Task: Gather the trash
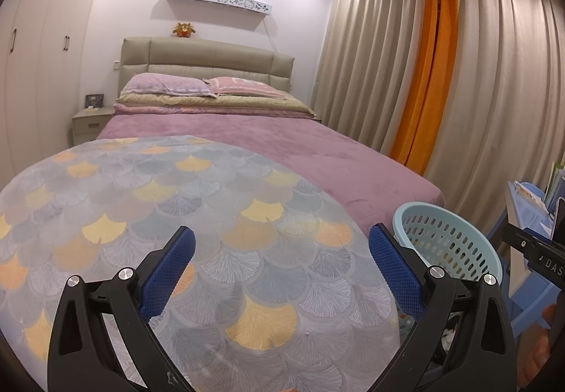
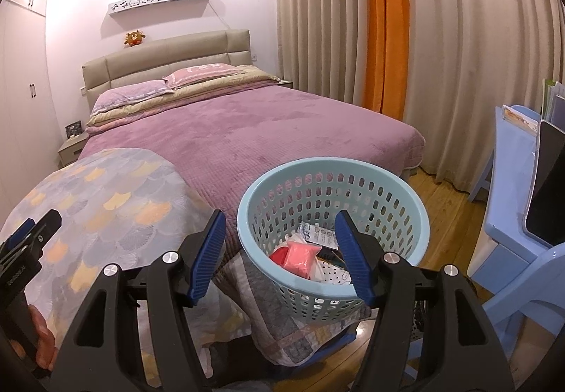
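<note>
Basket [image 2: 333, 215] stands at the bed's [image 2: 247, 130] foot corner, already holding red and pink wrappers [image 2: 295, 256] and paper. Right gripper [image 2: 280, 250] hangs spread above it, empty, apparently after release; left gripper [image 1: 282, 272] spread over the patterned cover [image 1: 159, 201].

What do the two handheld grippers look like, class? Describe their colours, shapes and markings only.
Both the left gripper and the right gripper have glossy black plastic arms with slotted cut-outs and round silver bolt heads. Each finger carries a long blue textured rubber pad. White lettering reading "DAS" shows on the right gripper's black body in the left wrist view. No cables or sleeves are visible.
</note>
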{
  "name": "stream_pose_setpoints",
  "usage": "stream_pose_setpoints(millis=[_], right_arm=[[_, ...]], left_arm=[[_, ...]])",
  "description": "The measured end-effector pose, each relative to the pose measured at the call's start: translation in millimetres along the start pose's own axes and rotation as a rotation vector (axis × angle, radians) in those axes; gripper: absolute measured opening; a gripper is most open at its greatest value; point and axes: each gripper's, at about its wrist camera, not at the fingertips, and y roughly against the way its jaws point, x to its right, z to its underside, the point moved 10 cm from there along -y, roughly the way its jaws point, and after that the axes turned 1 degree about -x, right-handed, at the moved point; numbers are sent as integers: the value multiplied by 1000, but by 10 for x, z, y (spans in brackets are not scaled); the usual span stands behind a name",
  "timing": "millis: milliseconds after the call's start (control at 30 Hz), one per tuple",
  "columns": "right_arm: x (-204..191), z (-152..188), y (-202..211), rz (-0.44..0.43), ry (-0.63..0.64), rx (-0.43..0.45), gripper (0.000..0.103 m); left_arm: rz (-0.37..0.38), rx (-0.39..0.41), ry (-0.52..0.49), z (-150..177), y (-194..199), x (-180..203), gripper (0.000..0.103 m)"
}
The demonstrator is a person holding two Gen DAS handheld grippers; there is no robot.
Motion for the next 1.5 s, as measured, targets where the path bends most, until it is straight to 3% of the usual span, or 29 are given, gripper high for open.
stream_pose_setpoints(millis=[1500], right_arm=[[0, -1, -4, -26, -10, -9, 60]], left_arm=[[-3, 2, 8, 14, 14, -1, 96]])
